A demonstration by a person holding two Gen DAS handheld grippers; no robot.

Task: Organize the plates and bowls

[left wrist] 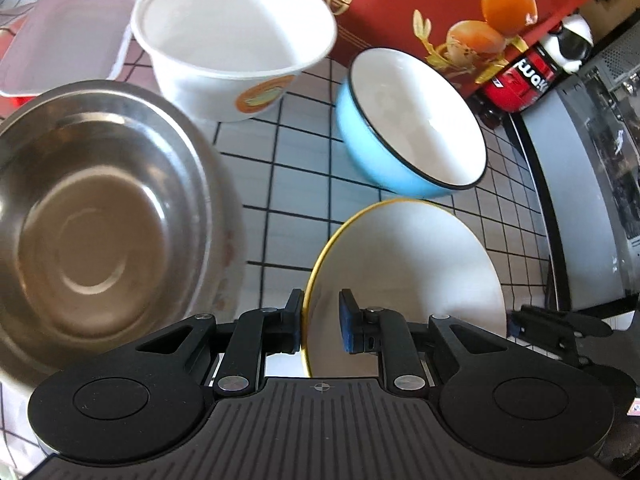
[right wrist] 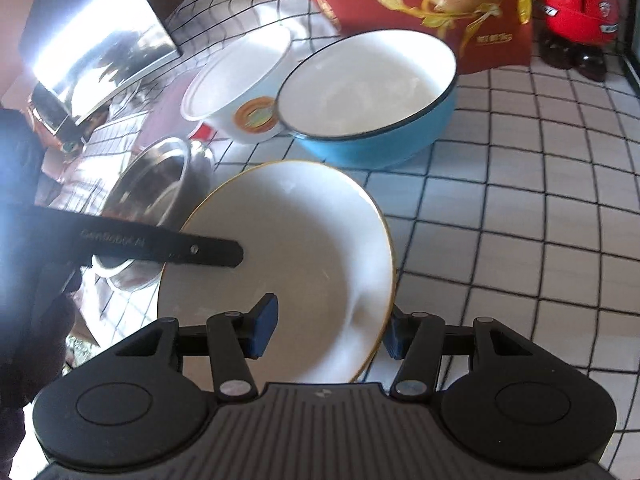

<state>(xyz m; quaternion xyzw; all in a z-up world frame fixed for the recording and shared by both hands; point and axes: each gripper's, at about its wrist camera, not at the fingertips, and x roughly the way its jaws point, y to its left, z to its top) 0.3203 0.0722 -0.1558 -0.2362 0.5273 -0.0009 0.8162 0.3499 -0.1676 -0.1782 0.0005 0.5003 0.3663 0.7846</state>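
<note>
A white plate with a yellow rim (left wrist: pixel 404 264) hangs tilted above the checked tablecloth. My left gripper (left wrist: pixel 320 326) is shut on its rim, one pad outside and one on the inner face. In the right wrist view one of the left gripper's fingers (right wrist: pixel 192 248) reaches over the plate (right wrist: pixel 304 240) from the left. My right gripper (right wrist: pixel 328 328) straddles the plate's near right rim with wide jaws, and its pads do not press. Behind stand a blue bowl (left wrist: pixel 412 120), a white plastic bowl with an orange logo (left wrist: pixel 236 40) and a steel bowl (left wrist: pixel 100 216).
A pale rectangular tray (left wrist: pixel 72 32) lies at the back left. A red printed box (left wrist: pixel 440 0) and a cola bottle (left wrist: pixel 520 80) stand along the back. The table's dark edge (left wrist: pixel 536 184) runs down the right. The steel bowl rests on a white patterned dish.
</note>
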